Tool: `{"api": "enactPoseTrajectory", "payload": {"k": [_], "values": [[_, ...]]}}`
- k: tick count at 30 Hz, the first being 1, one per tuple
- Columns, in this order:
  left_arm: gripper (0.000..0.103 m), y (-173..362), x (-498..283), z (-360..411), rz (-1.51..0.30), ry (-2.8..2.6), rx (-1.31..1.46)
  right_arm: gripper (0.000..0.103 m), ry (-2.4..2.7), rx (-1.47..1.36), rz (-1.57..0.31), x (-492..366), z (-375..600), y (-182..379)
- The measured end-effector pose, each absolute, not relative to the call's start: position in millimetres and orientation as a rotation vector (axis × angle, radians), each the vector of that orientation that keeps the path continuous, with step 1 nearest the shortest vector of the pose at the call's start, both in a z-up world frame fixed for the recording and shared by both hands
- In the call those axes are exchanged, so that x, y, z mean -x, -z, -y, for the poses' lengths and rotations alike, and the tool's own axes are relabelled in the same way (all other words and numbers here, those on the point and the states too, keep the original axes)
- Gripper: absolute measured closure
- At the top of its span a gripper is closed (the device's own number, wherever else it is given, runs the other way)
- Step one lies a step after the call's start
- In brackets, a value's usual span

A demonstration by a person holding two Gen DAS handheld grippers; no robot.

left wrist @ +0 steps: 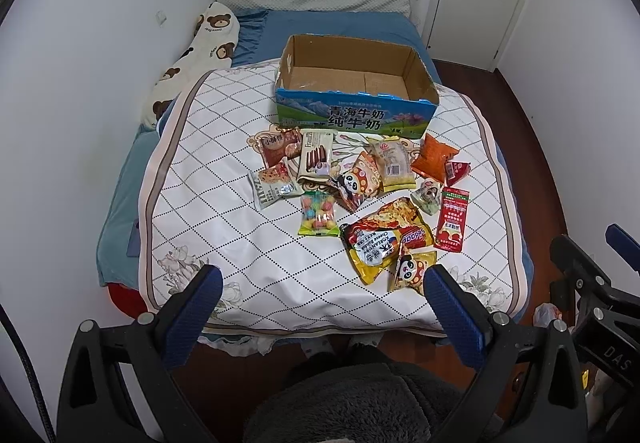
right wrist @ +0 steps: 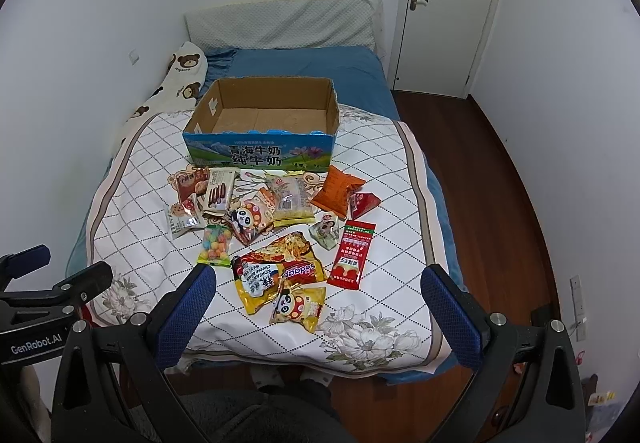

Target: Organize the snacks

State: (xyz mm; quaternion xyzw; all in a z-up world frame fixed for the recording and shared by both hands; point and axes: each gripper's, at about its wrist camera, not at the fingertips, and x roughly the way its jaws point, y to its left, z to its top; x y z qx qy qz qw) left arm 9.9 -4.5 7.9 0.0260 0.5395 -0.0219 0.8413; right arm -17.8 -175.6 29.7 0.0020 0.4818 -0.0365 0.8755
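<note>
Both grippers hang wide open and empty off the bed's foot. The panda snack packet lies nearest, just ahead of the right gripper, left gripper slightly further; the empty milk carton box sits beyond the pile.

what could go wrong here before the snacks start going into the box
1. The noodle packet lies partly over the nearer panda snack bag, so a grab at one may drag the other.
2. That panda bag sits close to the near edge of the quilt; a nudge could push it to the floor.
3. The cardboard box rests on soft bedding, so it may tip or slide if bumped. Both the left tongs and the right tongs are open and empty.
</note>
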Motion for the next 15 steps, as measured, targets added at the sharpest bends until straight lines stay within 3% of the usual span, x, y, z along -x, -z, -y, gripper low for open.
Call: {"api": "enactPoseTrajectory", "payload": {"k": [15], "values": [[0.000, -3.2, -10.7, -5.1, -1.154, 0.046, -0.042, 0.000, 0.075, -0.003, -1.014, 14.9, 165.7, -26.4]]}}
